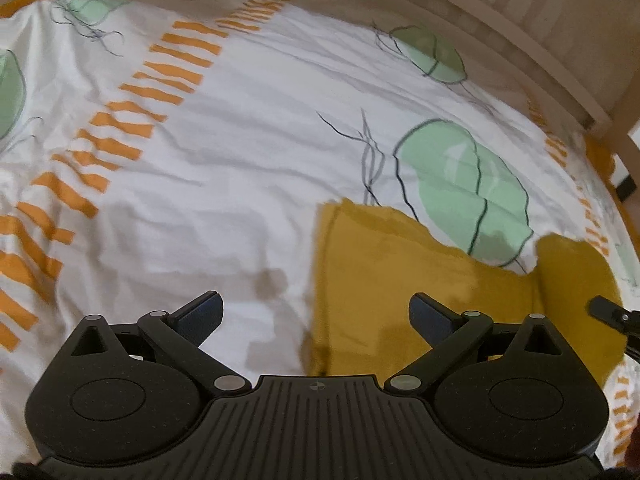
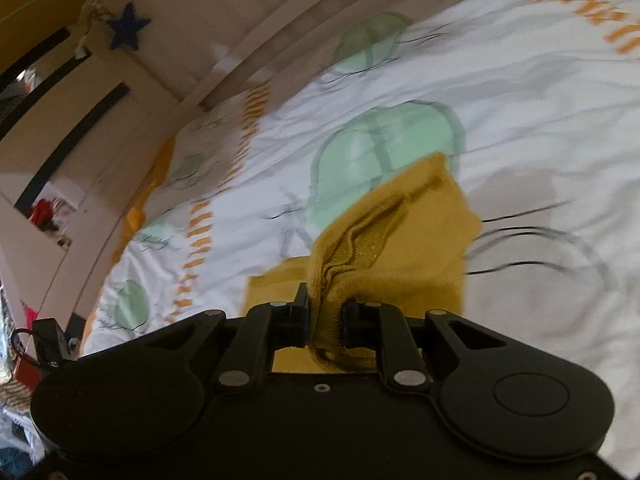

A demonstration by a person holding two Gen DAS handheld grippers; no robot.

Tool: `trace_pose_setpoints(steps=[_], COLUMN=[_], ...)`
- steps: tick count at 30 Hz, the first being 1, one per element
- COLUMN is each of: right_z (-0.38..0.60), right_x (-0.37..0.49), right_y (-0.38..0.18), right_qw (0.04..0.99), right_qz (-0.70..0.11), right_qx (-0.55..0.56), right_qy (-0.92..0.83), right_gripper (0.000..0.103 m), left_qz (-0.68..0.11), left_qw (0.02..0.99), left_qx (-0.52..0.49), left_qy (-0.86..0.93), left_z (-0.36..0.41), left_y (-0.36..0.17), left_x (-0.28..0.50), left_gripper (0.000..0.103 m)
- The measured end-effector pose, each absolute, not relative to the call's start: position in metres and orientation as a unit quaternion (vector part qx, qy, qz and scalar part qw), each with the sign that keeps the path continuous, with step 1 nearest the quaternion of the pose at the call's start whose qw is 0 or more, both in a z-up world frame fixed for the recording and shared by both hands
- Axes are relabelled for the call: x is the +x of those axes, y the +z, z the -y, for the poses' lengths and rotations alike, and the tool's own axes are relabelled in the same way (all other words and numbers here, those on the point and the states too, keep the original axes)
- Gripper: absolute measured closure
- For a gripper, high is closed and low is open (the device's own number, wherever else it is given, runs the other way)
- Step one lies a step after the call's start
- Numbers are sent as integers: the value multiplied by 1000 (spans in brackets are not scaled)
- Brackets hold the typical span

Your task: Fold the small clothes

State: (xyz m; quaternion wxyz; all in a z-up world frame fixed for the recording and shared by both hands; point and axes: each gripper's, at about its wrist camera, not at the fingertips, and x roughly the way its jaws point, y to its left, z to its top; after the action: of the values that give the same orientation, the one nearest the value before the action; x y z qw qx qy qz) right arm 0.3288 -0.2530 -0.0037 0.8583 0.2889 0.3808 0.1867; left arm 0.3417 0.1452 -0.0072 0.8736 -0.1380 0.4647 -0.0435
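A small mustard-yellow garment [image 1: 400, 280] lies on a white bed cover [image 1: 240, 160] with green leaf shapes and orange stripes. My left gripper [image 1: 316, 312] is open and empty, hovering over the garment's left edge. My right gripper [image 2: 325, 320] is shut on a bunched fold of the yellow garment [image 2: 400, 248] and holds it lifted above the cover. In the left wrist view, a part of the right gripper [image 1: 612, 312] shows at the far right edge, by the garment's raised part.
A pale wooden bed rail [image 1: 480, 20] runs along the far side of the bed. In the right wrist view the rail [image 2: 240, 60] shows with a dark blue star [image 2: 128, 26] on it, and white furniture [image 2: 60, 140] stands beyond.
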Motion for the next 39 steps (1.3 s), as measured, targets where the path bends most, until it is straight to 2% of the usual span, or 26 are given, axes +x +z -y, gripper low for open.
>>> trace_pose_setpoints(steps=[10, 17, 20, 23, 31, 35, 39], right_z=[148, 108, 96, 91, 105, 130, 155], right_x=[344, 345, 345, 346, 329, 320, 315], right_y=[-22, -40, -45, -49, -24, -17, -23], right_qw=[843, 852, 855, 846, 845, 860, 872], right_qz=[-411, -424, -428, -431, -389, -367, -360], right_qx=[256, 215, 199, 209, 227, 239, 242], right_qy=[235, 219, 214, 232, 287, 262, 227], right_gripper=[80, 80, 74, 65, 64, 56, 56], left_qz=[-461, -460, -463, -463, -469, -473, -474], left_qw=[872, 870, 869, 870, 868, 867, 867], left_qx=[-160, -174, -173, -168, -162, -155, -147], left_qy=[-25, -21, -23, -24, -25, -30, -38], left_z=[-176, -186, -184, -182, -178, -173, -166], left_y=[-5, -4, -5, -5, -10, -12, -12], left_x=[342, 342, 342, 343, 344, 345, 345], left_gripper=[2, 2, 2, 2, 2, 2, 2])
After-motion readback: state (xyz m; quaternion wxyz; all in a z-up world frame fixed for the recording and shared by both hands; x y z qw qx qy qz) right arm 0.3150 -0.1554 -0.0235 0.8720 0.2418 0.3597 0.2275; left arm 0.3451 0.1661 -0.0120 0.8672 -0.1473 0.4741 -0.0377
